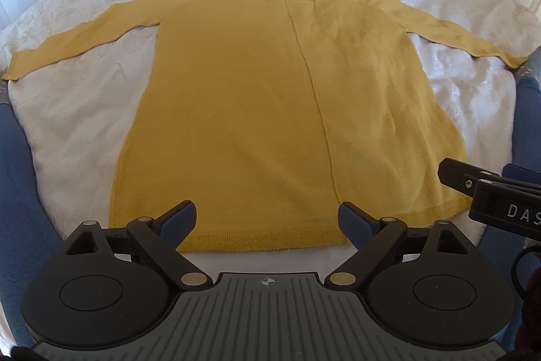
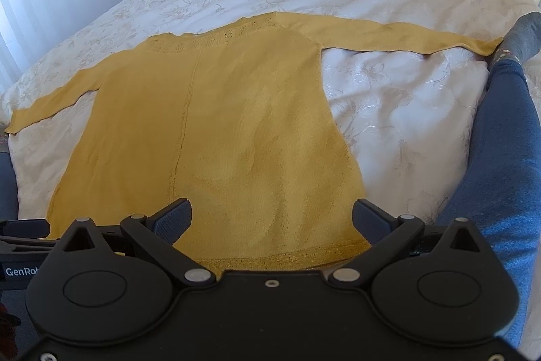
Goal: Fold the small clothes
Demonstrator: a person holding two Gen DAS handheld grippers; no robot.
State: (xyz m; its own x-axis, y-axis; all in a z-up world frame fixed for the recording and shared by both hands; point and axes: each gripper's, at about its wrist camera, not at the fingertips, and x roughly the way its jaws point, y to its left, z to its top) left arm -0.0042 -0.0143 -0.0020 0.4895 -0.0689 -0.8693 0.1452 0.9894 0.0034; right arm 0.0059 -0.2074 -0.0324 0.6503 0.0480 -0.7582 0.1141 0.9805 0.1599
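Flat on one bed (image 2: 389, 97), one yellow sweater (image 1: 243, 110), left gripper (image 1: 267, 222) and right gripper (image 2: 270, 219) both spread apart

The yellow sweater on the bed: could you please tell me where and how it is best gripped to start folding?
Probably at a sleeve cuff. The sweater lies flat with both sleeves spread wide, so each cuff is a free edge on the bedspread. The open left gripper could take the left cuff from its outer side, and the open right gripper the right cuff, then carry each across the body.
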